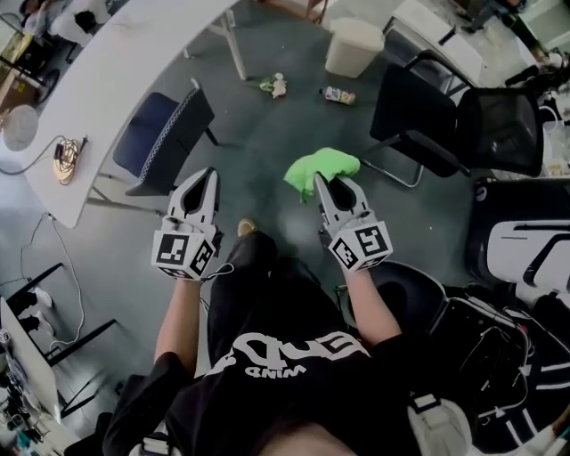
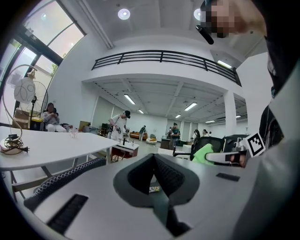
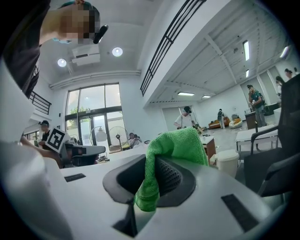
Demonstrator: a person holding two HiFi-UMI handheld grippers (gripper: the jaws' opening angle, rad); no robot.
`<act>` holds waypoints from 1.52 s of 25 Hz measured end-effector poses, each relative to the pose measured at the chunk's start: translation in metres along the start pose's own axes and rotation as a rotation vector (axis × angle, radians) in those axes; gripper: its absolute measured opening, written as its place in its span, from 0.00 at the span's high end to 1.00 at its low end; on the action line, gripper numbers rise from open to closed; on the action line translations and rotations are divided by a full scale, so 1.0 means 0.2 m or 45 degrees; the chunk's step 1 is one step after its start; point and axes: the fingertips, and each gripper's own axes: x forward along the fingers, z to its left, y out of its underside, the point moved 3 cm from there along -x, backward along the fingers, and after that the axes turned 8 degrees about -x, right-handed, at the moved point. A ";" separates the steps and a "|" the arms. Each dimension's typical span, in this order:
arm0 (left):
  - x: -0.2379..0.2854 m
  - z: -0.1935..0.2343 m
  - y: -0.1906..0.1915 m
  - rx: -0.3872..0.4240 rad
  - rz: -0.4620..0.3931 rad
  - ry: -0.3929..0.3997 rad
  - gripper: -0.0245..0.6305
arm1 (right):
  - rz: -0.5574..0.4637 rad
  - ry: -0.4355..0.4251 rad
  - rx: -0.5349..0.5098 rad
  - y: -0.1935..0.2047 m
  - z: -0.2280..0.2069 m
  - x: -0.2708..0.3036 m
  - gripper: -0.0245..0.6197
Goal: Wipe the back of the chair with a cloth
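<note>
Green cloth [image 3: 178, 143] — between right fingers [image 3: 169, 176]

Soft, even light fills the head view. The dull grey floor [image 1: 267, 134] carries only faint shadows under the furniture, and the long curved white counter [image 1: 116, 71] is close to washed out. Both gripper views are wide-angle, with black corners, and the black balcony railing [image 2: 164, 56] bows into an arc. Round white ceiling lamps [image 2: 123, 13] and the tall glass windows [image 3: 91, 117] flare white. The bright green microfibre cloth [image 3: 173, 145] looks sharp and saturated, while the jaws nearest each lens look soft.
</note>
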 end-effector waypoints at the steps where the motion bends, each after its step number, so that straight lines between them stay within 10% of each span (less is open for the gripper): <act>1: 0.03 0.04 0.05 0.001 0.000 -0.001 0.96 | -0.004 -0.017 -0.006 0.05 0.00 0.05 0.89; 18: 0.33 0.83 1.15 0.038 -0.031 -0.075 0.96 | -0.055 -0.196 -0.043 1.22 -0.10 0.83 0.89; 38: 0.35 0.96 1.81 0.048 -0.172 -0.181 0.96 | -0.128 -0.348 -0.068 1.99 -0.22 1.07 0.89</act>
